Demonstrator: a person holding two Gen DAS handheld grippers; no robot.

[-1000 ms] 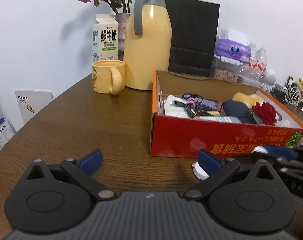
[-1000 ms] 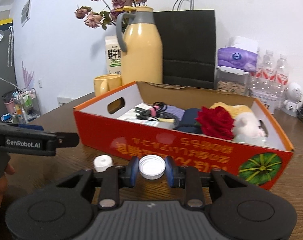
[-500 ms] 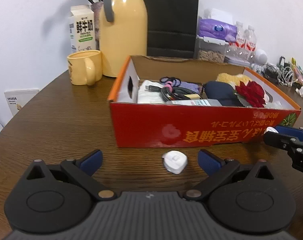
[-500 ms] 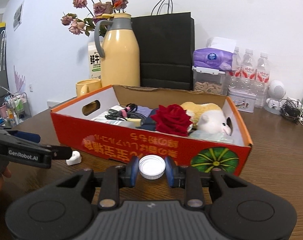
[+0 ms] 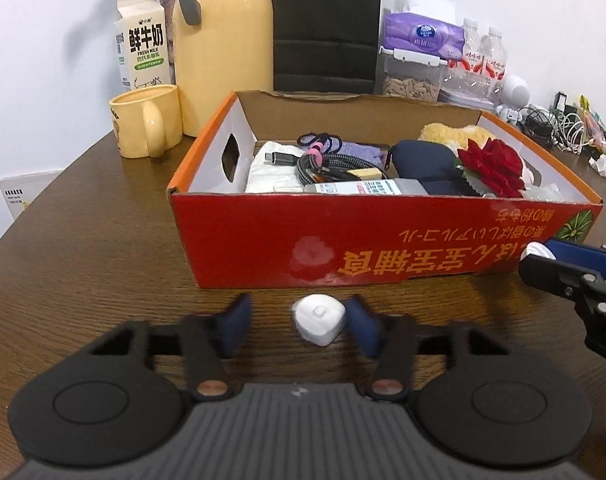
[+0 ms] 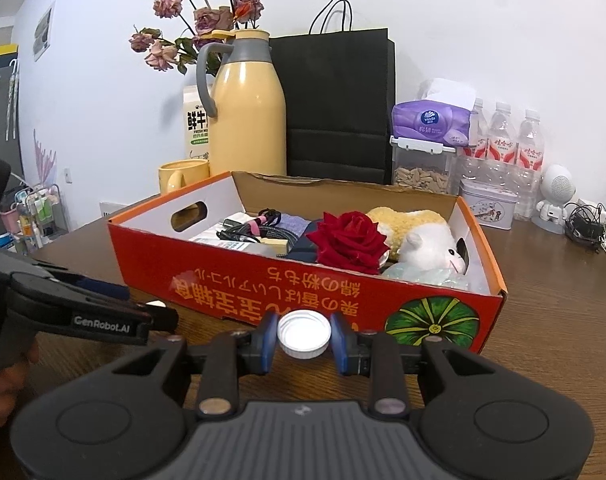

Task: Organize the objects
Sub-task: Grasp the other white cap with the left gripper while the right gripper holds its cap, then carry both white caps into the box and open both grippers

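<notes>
Before the red cardboard box (image 5: pixel 383 236) on the brown surface (image 5: pixel 83 248), the left tool (image 5: pixel 297 322) has just been closing from its full spread a second ago around one small white rounded piece (image 5: pixel 318 317); its right pad seems to touch, the left stands clear. The right tool (image 6: pixel 304 336), level and unchanged, pinches one white bottle cap (image 6: pixel 304 334). One yellow mug (image 5: pixel 147 125) and one yellow flask (image 5: pixel 227 44) stand behind.

Wood table (image 5: pixel 103 248): box (image 5: pixel 383 248), mug (image 5: pixel 147 126), flask (image 5: pixel 223 48).
</notes>
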